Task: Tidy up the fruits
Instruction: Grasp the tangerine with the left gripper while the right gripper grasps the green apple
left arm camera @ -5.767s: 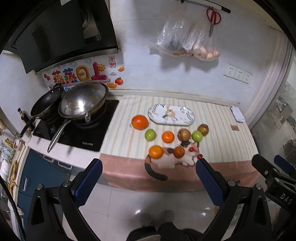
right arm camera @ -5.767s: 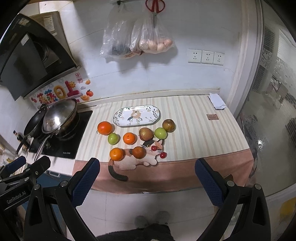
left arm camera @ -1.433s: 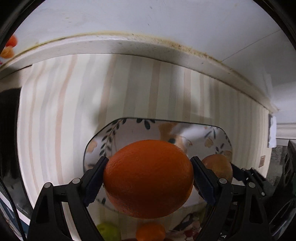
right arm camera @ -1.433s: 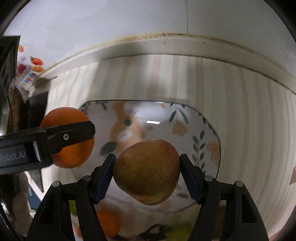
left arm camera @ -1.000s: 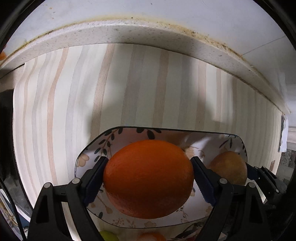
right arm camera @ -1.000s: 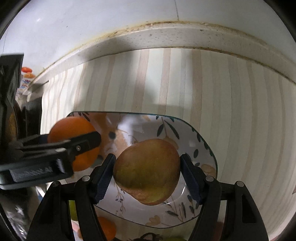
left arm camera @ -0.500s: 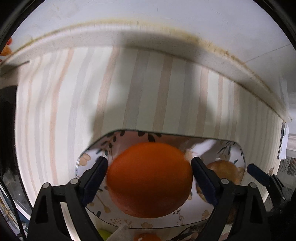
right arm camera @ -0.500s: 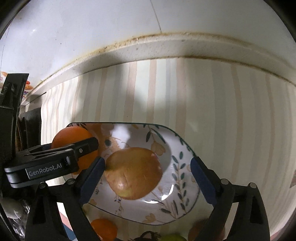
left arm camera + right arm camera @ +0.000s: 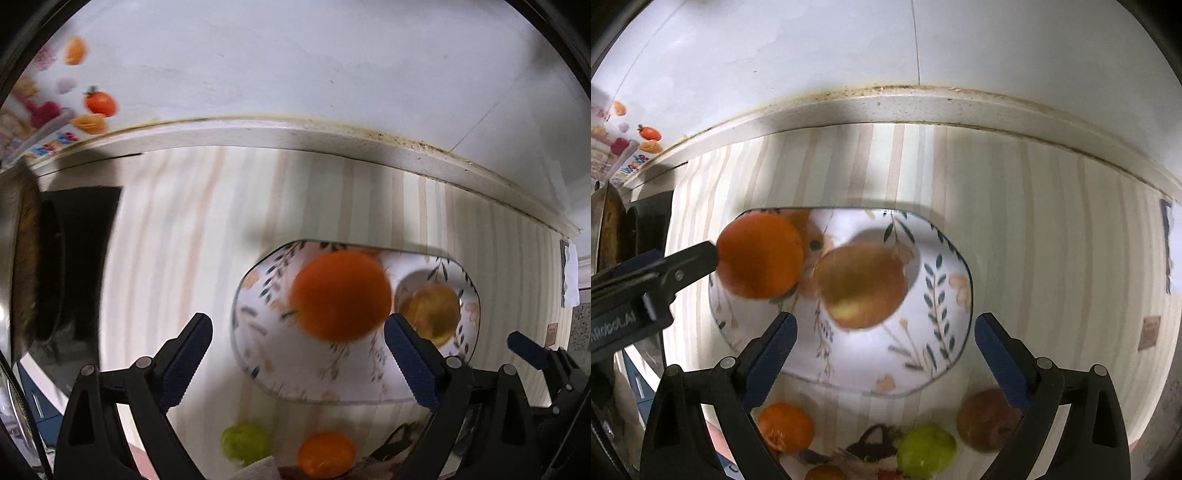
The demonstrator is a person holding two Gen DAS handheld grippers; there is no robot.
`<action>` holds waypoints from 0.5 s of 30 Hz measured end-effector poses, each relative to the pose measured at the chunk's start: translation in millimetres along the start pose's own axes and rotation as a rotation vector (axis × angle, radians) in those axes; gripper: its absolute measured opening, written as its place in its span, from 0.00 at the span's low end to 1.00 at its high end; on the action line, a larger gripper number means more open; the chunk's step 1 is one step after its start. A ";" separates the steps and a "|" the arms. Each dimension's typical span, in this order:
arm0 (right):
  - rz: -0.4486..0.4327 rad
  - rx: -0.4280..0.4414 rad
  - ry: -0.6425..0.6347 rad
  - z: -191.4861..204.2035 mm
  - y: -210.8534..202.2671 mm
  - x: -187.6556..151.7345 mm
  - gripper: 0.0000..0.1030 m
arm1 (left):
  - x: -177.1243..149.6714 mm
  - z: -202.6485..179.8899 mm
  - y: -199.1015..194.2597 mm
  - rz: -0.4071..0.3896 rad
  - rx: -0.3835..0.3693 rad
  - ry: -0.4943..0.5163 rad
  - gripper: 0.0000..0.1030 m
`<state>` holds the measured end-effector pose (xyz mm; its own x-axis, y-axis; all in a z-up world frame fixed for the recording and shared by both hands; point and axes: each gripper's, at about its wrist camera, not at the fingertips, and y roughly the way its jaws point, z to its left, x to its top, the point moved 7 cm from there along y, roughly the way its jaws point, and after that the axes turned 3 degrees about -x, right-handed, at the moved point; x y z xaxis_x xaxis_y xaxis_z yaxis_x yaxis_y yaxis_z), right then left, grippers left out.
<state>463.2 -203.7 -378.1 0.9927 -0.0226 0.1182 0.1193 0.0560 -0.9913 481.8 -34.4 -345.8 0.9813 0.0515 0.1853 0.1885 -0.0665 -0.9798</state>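
I see both the left gripper [image 9: 297, 354] and right gripper [image 9: 884, 352] spread wide, holding nothing; orange [image 9: 340, 295] and brown fruit [image 9: 860, 286] sit on the plate [image 9: 945, 332] beyond my fingertips.

A home kitchen. A striped counter covering [image 9: 1034, 240] runs up to a white tiled wall [image 9: 923, 55]; left of the leaf-patterned plate [image 9: 942, 295] sit a black cooktop [image 9: 88, 240] and a steel pan [image 9: 18, 258].
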 end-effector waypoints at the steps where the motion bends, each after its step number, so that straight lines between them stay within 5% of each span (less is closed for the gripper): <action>1: -0.007 -0.004 0.002 0.6 -5.1 -5.0 0.96 | -12.0 1.4 -5.4 -0.024 0.006 0.000 0.93; 15: -0.175 -0.041 0.060 22.3 -105.8 -79.9 0.96 | -91.4 19.6 -95.5 -0.173 -0.004 0.077 0.93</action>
<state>371.6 -185.6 -281.4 0.9540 -0.0882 0.2866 0.2881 0.0055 -0.9576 373.3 -13.2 -270.6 0.9344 -0.0135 0.3559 0.3543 -0.0670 -0.9327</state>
